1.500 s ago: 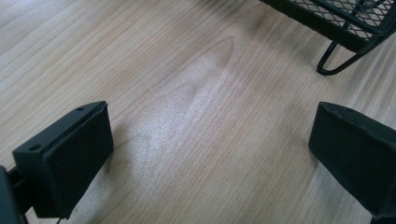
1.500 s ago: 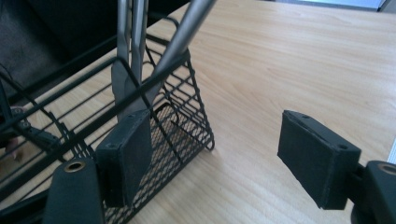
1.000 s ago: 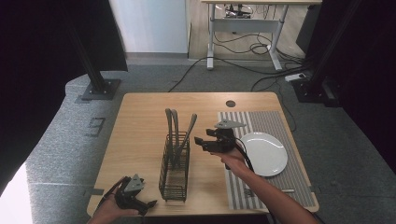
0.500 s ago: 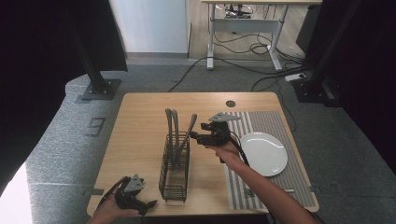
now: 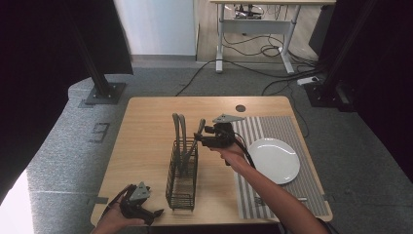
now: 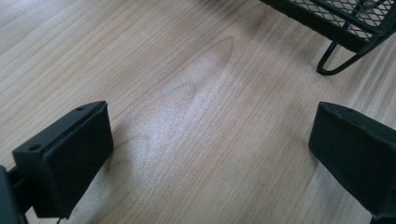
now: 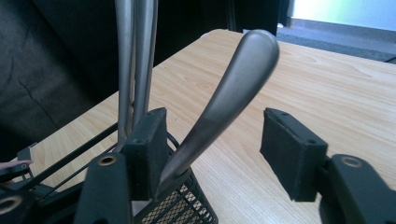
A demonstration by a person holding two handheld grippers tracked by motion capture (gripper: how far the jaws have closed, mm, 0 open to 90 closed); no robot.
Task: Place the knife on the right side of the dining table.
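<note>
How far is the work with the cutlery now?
Done: nothing on the white plate or striped mat yet. In hand: the open right tool brackets one leaning handle, not gripped. Left: all handles stand in the wire caddy; the left tool rests open.

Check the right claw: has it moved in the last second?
Yes. In the high view the right claw has shifted left, away from the white plate, toward the wire basket, its jaws now open around a leaning handle.
</note>
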